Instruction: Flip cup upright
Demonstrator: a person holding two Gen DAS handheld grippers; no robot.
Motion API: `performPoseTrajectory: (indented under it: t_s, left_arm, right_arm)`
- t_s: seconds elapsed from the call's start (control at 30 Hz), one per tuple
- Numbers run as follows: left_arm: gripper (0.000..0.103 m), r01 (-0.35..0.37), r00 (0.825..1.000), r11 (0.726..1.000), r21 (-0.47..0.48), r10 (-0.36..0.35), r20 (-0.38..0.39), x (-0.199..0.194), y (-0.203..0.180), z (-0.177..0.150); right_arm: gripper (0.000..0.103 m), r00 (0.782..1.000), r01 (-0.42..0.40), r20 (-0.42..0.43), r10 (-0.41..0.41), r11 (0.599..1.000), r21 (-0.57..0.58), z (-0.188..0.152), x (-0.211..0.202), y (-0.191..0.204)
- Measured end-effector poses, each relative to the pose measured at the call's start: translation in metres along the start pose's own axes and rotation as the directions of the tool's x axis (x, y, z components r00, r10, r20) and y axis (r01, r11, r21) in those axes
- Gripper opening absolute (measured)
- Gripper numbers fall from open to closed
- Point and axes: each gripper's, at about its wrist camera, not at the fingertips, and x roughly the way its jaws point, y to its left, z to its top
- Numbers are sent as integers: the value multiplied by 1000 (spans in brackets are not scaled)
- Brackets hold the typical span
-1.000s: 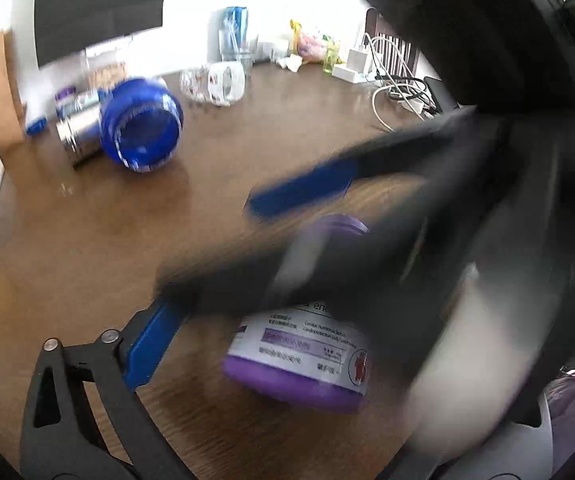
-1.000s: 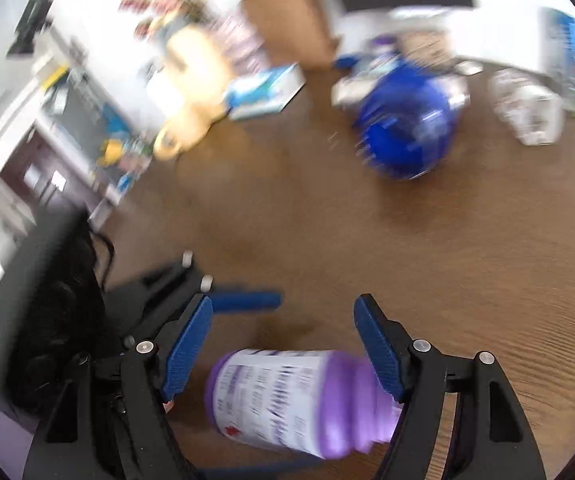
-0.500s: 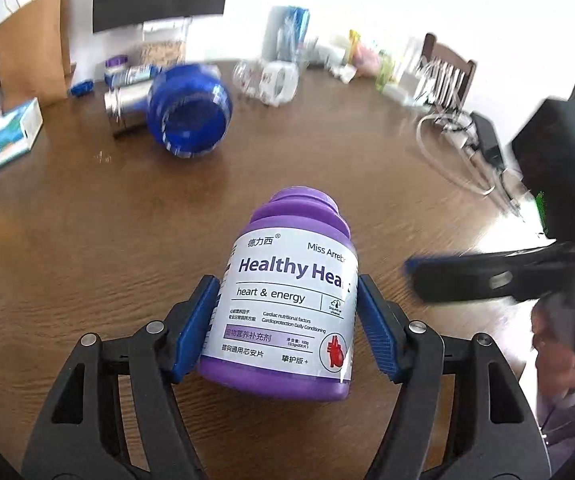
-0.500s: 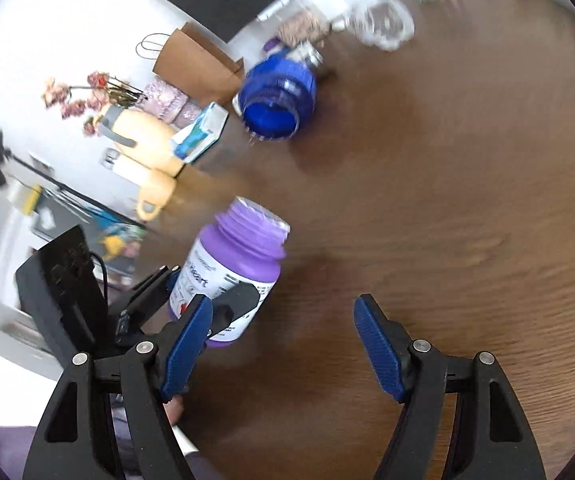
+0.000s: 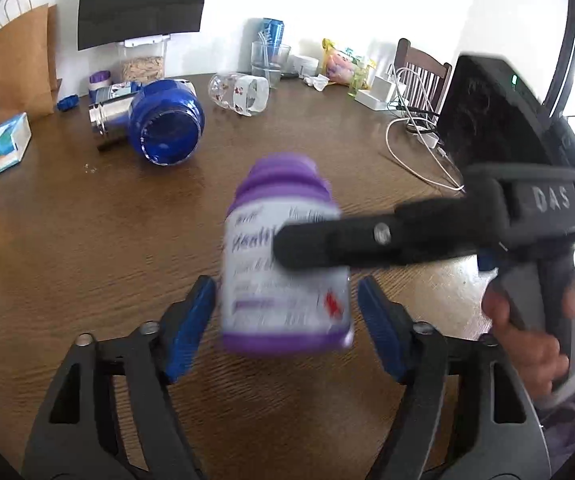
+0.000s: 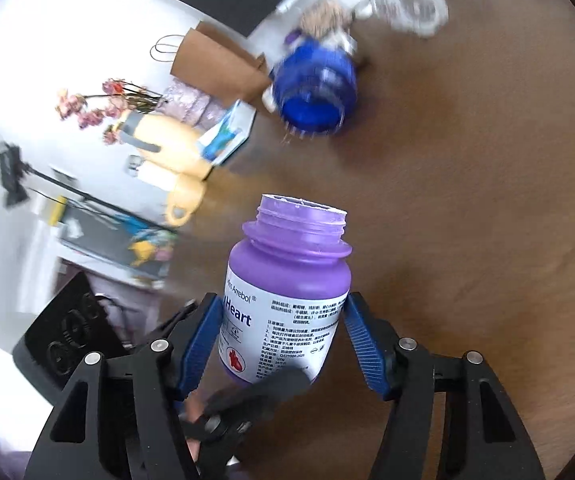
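purple plastic bottle (image 6: 287, 292), round, capless | right hand-held gripper (image 6: 283, 336) pinching it | left hand-held gripper (image 5: 287, 316) spread | wood-grain table (image 5: 87, 240)

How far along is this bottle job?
Done: the bottle points mouth up. In hand: the right gripper clamps it; the left gripper is open around it. Left: set it on the table and let go.

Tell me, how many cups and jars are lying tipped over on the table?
3: the blue jar mid-left, the steel cup right behind it, and the clear printed glass farther back. Clutter by the wall may hide more.
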Motion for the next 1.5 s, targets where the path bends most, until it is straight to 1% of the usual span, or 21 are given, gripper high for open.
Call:
performPoseTrajectory:
  t_s: [0.1, 0.13, 0.27, 0.33, 0.4, 0.43, 0.5, 0.6, 0.67, 0.73, 0.8, 0.83, 0.93, 1.07, 1.17, 1.23, 1.27, 1.3, 1.33, 1.4, 1.5]
  left_arm:
    - [80, -35, 999, 999, -38, 34, -11, 1, 12, 0]
    - [80, -63, 998, 997, -54, 62, -19, 3, 18, 0]
    - [80, -213, 977, 969, -127, 210, -42, 13, 38, 7]
    - [80, -253, 967, 953, -167, 250, -38, 18, 46, 15]
    - [80, -281, 959, 938, -201, 283, -20, 20, 54, 22]
    - [80, -288, 956, 931, -223, 293, -11, 23, 57, 27]
    - [80, -290, 954, 922, -255, 299, -5, 27, 63, 34]
    - [80, -292, 953, 914, -282, 302, -10, 32, 68, 41]
    - [80, -286, 956, 917, -279, 295, -13, 34, 68, 40]
    - [80, -275, 960, 924, -264, 279, -25, 38, 66, 40]
    - [81, -252, 968, 935, -249, 249, -41, 41, 61, 42]
    - [86, -212, 977, 947, -240, 208, -44, 43, 58, 44]
    - [95, -43, 996, 973, -227, 24, -88, 57, 44, 49]
    - [95, 102, 989, 965, -240, -124, -78, 86, 22, 72]
    - [92, 99, 979, 954, -284, -144, -145, 115, 15, 89]
    - [90, 145, 960, 953, -265, -201, -196, 137, 6, 98]
    - [84, 149, 948, 954, -260, -212, -235, 149, 3, 100]
    - [74, 159, 945, 951, -264, -224, -237, 154, 3, 101]
    - [72, 147, 953, 959, -244, -203, -223, 154, 0, 103]
    - [71, 154, 958, 969, -191, -194, -213, 152, -10, 101]
    - [69, 112, 982, 992, -59, -120, -149, 136, -27, 90]
  right_arm:
    - [67, 964, 258, 113, -240, 948, -188, 14, -16, 22]
    - [67, 924, 377, 182, -337, 885, -275, 15, -21, 34]
    - [67, 753, 658, 394, -527, 609, -443, 18, -12, 55]
    - [67, 714, 701, 449, -538, 541, -466, 22, -1, 50]
    - [65, 706, 708, 458, -540, 549, -445, 30, 6, 38]
    - [64, 715, 698, 454, -531, 574, -429, 35, 10, 30]
    - [49, 715, 695, 467, -520, 599, -397, 41, 14, 23]
    - [49, 690, 719, 486, -536, 582, -379, 37, 15, 21]
    - [49, 699, 710, 476, -534, 596, -375, 35, 11, 19]
    - [49, 727, 683, 441, -526, 622, -383, 37, 8, 18]
    - [58, 790, 611, 361, -495, 680, -405, 44, 1, 16]
    - [60, 841, 540, 297, -452, 736, -409, 52, -5, 14]
    - [61, 908, 415, 210, -363, 844, -339, 69, -20, 0]
    - [61, 941, 319, 169, -293, 936, -151, 79, -40, -38]
    - [61, 953, 275, 145, -265, 960, -56, 79, -49, -61]
    - [62, 962, 241, 141, -236, 970, -25, 81, -55, -68]
    - [65, 966, 228, 130, -224, 974, -15, 83, -57, -72]
    - [78, 969, 221, 120, -217, 975, -13, 86, -58, -74]
    - [83, 973, 205, 106, -203, 979, -14, 90, -58, -76]
    - [84, 987, 152, 57, -151, 988, -13, 99, -55, -82]
    - [84, 994, 112, -15, -112, 994, 1, 113, -49, -90]
